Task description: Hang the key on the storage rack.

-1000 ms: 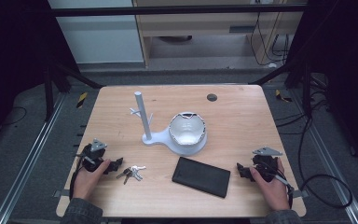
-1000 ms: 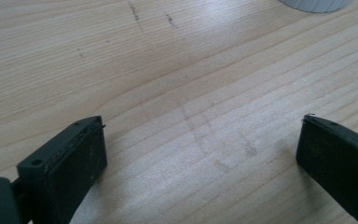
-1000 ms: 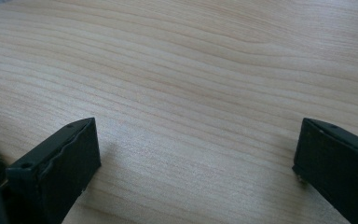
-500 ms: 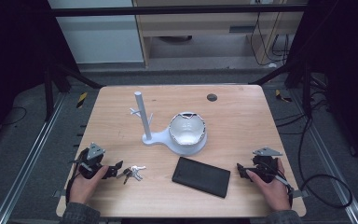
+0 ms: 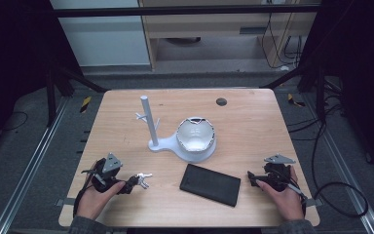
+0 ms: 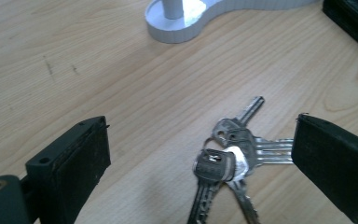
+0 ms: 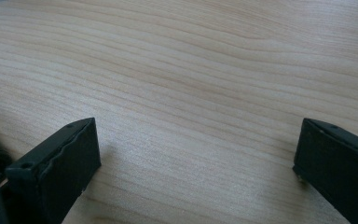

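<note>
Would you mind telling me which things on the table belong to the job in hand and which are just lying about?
In the job:
bunch of keys, lying between the open jaws of the left gripper

Lying about:
white stand with a post
white bowl
black flat case
right gripper, open over bare wood

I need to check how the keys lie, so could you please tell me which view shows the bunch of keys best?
The left gripper view: the bunch of keys lies close up between open jaws, each key distinct. The high view shows it small, at the left hand-held gripper.
</note>
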### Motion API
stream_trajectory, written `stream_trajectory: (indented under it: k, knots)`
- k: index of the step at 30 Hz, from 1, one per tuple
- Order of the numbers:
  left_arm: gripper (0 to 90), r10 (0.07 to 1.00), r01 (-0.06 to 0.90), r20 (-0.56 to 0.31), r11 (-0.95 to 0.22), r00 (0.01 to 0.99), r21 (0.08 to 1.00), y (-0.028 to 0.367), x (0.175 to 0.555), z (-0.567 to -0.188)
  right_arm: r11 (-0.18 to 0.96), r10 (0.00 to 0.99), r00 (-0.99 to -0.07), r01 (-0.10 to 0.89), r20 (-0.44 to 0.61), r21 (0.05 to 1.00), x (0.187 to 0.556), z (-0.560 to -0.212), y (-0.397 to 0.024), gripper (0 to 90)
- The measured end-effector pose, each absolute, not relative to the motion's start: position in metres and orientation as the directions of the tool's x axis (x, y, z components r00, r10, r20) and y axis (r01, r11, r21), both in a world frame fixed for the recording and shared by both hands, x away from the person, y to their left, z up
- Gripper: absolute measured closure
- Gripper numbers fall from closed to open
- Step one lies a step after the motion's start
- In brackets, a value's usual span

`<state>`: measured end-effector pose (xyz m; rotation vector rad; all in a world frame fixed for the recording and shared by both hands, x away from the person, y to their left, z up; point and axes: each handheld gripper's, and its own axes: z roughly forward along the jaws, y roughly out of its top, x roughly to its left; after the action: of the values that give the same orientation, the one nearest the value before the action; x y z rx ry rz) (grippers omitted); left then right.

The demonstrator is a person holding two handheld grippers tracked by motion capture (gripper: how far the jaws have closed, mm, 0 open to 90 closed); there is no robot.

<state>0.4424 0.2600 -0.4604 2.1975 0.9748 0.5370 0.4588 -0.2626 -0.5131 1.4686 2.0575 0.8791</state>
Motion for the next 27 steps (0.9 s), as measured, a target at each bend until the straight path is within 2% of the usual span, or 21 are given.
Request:
stream_trajectory:
  k: [4,7,11,14,27]
  knots:
    - [4.5,0.74,0.484,0.098,-0.527,0.665,0.699,0.249,0.435,-0.451,0.221,0.947,-0.322,0.654,0.002,0.723,0.458,-0.513,-0.262,0.3]
    - [3.9,0.721,0.488,0.129,-0.579,0.681,0.653,0.247,0.431,-0.446,0.222,0.947,-0.323,0.654,0.001,0.723,0.458,-0.513,-0.262,0.4]
    - [4.8,0.714,0.519,0.104,-0.593,0.692,0.616,0.251,0.434,-0.443,0.225,0.946,-0.323,0.653,-0.002,0.724,0.458,-0.513,-0.263,0.3]
    - [6.4,0.703,0.531,0.134,-0.634,0.698,0.562,0.248,0.438,-0.443,0.224,0.946,-0.323,0.653,-0.002,0.723,0.458,-0.513,-0.262,0.3]
    - [10.8,0.695,0.56,0.15,-0.671,0.703,0.485,0.247,0.441,-0.444,0.224,0.946,-0.324,0.654,0.0,0.723,0.457,-0.513,-0.262,0.4]
